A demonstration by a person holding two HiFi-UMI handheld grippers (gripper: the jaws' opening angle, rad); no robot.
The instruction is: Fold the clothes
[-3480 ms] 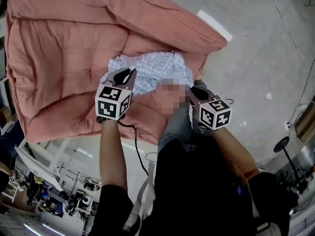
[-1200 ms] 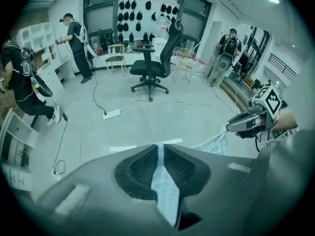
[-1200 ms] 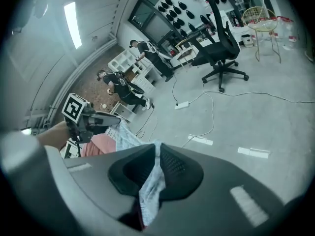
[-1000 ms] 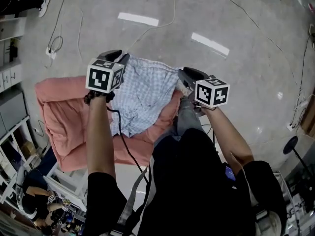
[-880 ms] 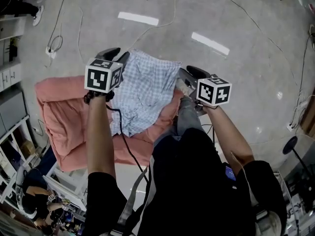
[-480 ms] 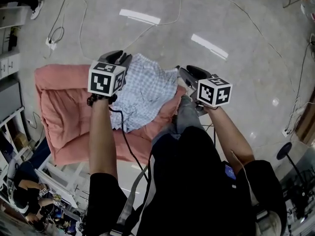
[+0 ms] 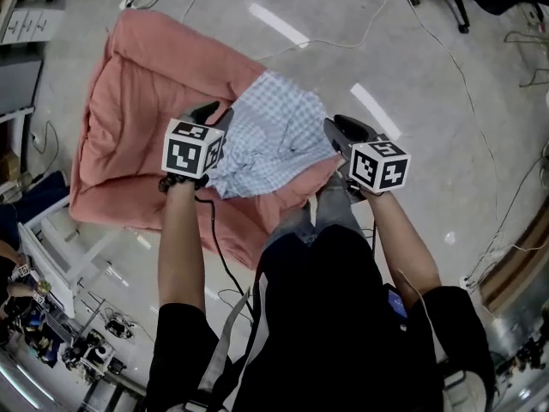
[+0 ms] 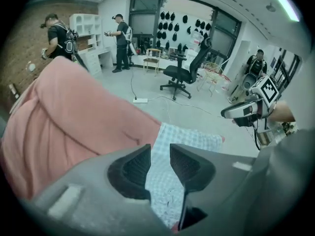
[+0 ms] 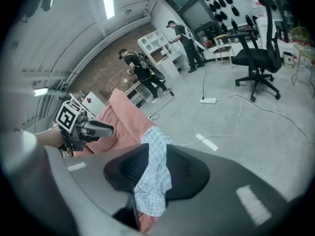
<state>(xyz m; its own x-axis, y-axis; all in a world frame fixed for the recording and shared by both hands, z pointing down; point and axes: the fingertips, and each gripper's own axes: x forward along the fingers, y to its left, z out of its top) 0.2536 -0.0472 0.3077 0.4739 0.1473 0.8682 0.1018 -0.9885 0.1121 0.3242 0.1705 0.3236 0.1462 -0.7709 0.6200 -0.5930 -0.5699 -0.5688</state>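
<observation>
Left gripper [image 8: 160, 154] and right gripper [image 9: 157, 154] have both just squeezed tighter, each pinching an edge of the checked shirt [image 7: 274, 140], stretched between them above the pink quilt [image 7: 129, 101]. Bottom's bunched up, so can't make out sleeves.

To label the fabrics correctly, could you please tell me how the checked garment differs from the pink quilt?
The checked garment is pale blue-and-white check; the pink quilt is plain. The garment is smaller than the quilt. The garment is pinched up by the left hand-held gripper and right hand-held gripper, whose jaws have just closed further on it; the quilt lies spread beneath. Both are soft fabric.
</observation>
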